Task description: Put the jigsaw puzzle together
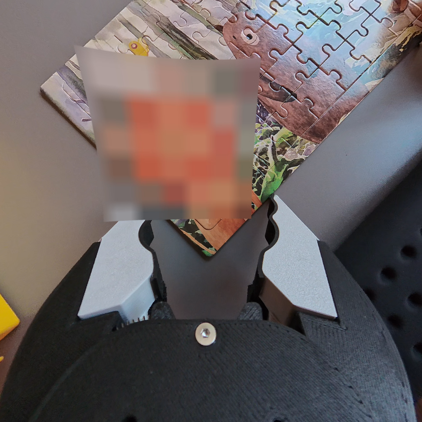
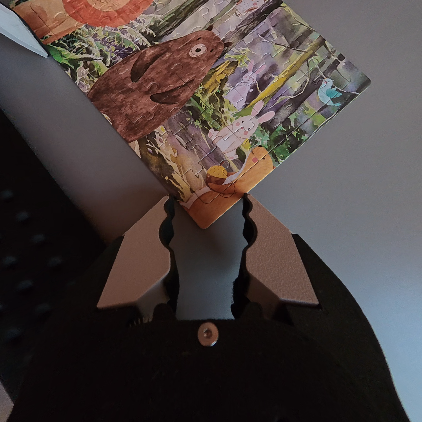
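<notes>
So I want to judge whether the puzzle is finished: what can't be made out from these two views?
- Left wrist view: a mosaic patch covers the middle of the jigsaw puzzle; its far part runs off the top edge.
- Right wrist view: the puzzle is cut off at the top edge, so that end is unseen.
- Right wrist view: the left hand-held gripper shows only as a finger at the frame edge.
- Left wrist view: a yellow object is cropped at the left edge.

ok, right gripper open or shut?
Open: right gripper shows a gap between its fingers, with the puzzle corner lying in it, unclamped.
</notes>
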Tool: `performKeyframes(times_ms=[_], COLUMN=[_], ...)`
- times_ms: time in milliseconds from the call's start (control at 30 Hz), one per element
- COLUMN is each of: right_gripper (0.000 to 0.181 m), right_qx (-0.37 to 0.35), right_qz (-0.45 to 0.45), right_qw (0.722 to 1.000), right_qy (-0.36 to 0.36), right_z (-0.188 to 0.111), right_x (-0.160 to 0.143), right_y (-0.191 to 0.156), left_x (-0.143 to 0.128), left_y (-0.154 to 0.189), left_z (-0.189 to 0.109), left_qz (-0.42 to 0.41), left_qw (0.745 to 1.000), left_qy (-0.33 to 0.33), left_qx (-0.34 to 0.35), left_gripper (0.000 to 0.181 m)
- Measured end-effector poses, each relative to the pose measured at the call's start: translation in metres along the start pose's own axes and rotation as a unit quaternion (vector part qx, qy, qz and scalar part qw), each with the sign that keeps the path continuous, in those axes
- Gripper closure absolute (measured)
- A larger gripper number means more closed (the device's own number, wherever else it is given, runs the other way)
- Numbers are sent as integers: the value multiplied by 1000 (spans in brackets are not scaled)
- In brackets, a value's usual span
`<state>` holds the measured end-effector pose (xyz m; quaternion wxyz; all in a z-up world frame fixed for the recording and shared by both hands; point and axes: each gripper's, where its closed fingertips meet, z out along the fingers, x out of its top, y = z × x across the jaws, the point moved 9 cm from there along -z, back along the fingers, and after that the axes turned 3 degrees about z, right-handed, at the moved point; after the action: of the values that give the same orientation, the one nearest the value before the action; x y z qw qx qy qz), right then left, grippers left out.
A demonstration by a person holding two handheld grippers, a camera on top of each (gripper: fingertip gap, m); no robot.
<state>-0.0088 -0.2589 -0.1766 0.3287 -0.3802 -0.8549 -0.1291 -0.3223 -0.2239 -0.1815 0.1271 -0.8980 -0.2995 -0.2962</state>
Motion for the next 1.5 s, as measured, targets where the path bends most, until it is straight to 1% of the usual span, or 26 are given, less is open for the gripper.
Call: performKeyframes(times_ms=[100,167,333,533,933,1300,1333,1367,1400,1433,1500], right_gripper=[123,122,122,122,121,121,118,108,100,96,92], right_qx=[-2,-5,-7,-5,-4,-6,-11,-12,-12,-14,-34], right_qz=[3,5,5,-2,-1,7,5,-3,-15,-31,-58], right_qw=[1000,1000,1000,1000,1000,1000,1000,1000,999,996,985], right_qy=[0,1,-6,-21,-17,-1,4,14,37,80,159], right_z=[1,2,6,12,23,25,25,23,18,12,-3], right_x=[1,2,7,17,26,24,24,22,20,19,13], right_y=[4,9,26,43,58,64,64,63,61,58,56], left_x=[4,18,34,45,54,51,50,47,42,37,27], left_y=[-3,-14,-22,-32,-44,-45,-45,-46,-46,-46,-46], left_z=[8,15,25,32,40,38,36,36,35,30,17], left_qz=[2,4,5,5,3,-3,-9,-15,-19,-22,-18], left_qw=[1000,1000,1000,1000,1000,1000,1000,1000,999,999,997], left_qy=[1,2,2,0,-3,11,8,5,8,21,66], left_qx=[-2,-2,-3,-3,-1,4,12,22,30,37,41], left_gripper=[81,81,81,81,81,80,66,48,41,38,38])
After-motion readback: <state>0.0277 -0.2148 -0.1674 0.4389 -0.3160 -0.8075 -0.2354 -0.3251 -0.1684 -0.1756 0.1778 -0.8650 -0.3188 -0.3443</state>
